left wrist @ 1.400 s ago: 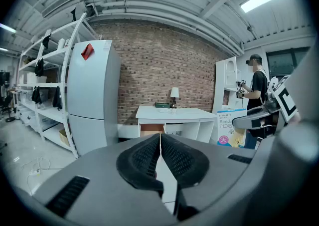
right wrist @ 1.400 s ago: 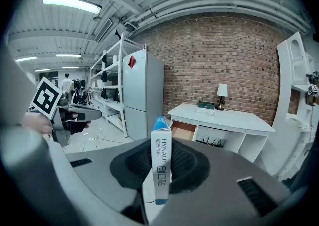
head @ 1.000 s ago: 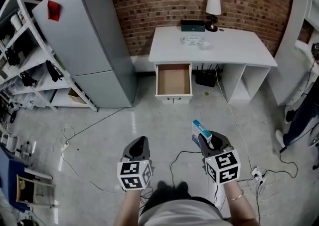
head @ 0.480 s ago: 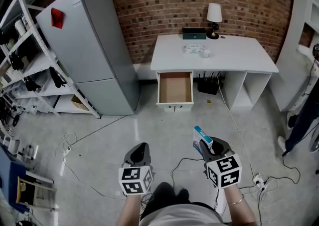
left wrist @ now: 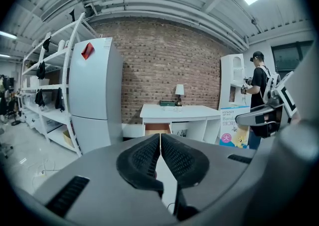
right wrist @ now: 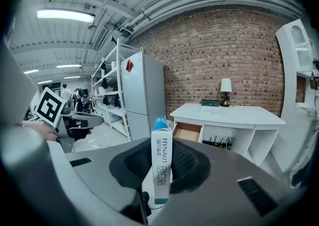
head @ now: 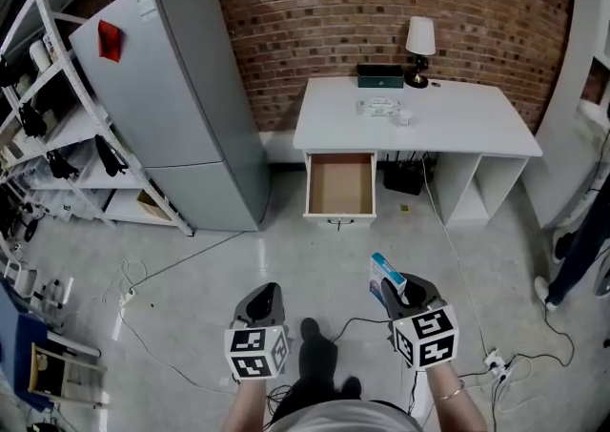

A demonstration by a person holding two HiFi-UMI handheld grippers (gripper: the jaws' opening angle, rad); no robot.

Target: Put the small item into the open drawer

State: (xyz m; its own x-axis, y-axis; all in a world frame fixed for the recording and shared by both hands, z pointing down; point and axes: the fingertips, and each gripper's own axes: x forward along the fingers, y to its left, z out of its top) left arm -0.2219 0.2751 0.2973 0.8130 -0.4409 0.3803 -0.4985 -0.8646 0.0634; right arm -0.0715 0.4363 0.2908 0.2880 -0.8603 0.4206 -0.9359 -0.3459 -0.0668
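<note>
A small white and blue box (head: 386, 272) (right wrist: 160, 165) stands upright between the pads of my right gripper (head: 398, 285) (right wrist: 160, 162), which is shut on it. The white desk (head: 477, 125) stands against the brick wall, and its drawer (head: 339, 185) (right wrist: 188, 131) (left wrist: 157, 129) is pulled out and shows a bare brown bottom. My left gripper (head: 263, 302) (left wrist: 160, 152) is level with the right one, its jaws shut with nothing between them. Both grippers are well short of the drawer, over the grey floor.
A grey fridge (head: 176, 87) stands left of the desk, with white shelving (head: 57, 115) beyond it. On the desk are a lamp (head: 419, 39), a dark box (head: 379, 75) and small items. Cables (head: 172, 258) trail across the floor. A person (left wrist: 259, 90) stands at the right.
The desk and drawer have slid down and to the right in the head view. Both grippers have gone forward a little, the box still in the right one.
</note>
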